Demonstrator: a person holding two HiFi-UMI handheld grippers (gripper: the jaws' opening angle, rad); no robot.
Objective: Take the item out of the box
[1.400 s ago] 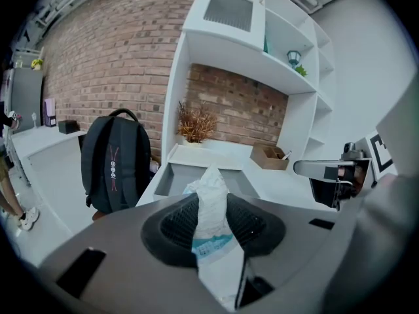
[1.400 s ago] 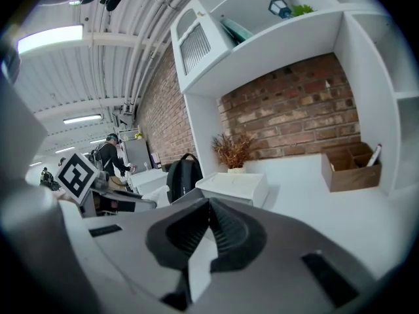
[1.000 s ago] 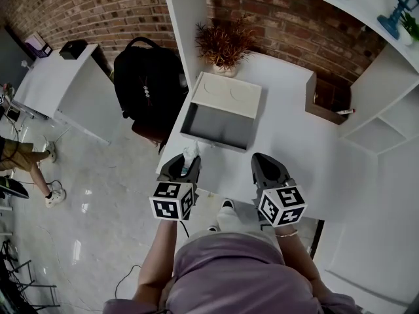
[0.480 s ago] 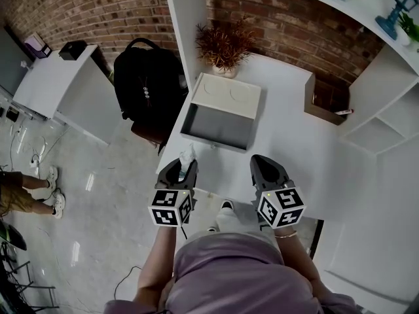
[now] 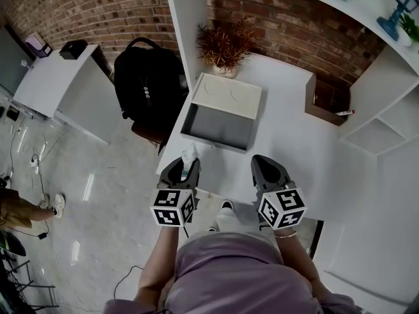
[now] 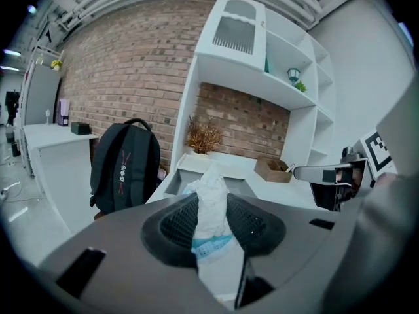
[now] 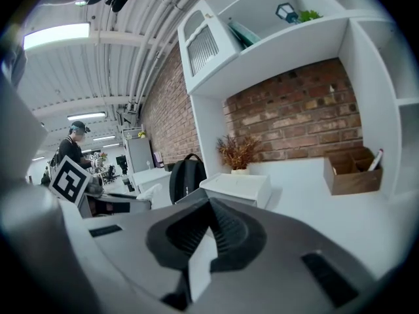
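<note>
Firstly, the count: I see one item (image 6: 211, 205), a crumpled white pouch, and it is out of the box (image 5: 186, 119). It sits in front of the box's near wall, over the desk (image 5: 294, 133) edge, clamped between the jaws of the left gripper (image 5: 185, 166). There is one box, grey inside, with its pale lid folded back on the far side. Nothing shows in it from the head view.

There are two grippers. The left gripper's pads press on both sides of the pouch. The right gripper (image 5: 267, 169) hangs in front of the box's right corner, its jaws closed together on nothing.

Around the box I count one dried plant (image 5: 224, 43) in a pot just behind it, one black backpack (image 5: 146, 84) to its left off the desk, and one brown tray (image 5: 326, 98) well to its right with a pen in it. Nothing lies between either gripper and the box.

Between views: the head view shows only the pouch's pale tip above the left jaws, while the left gripper view shows blue print on its lower part. The right gripper view shows the box from the side, its inside hidden, and one person (image 7: 71, 148) standing far off beyond the left gripper. The head view gives only a leg and shoe (image 5: 46, 207) on the floor, far left of the box.
</note>
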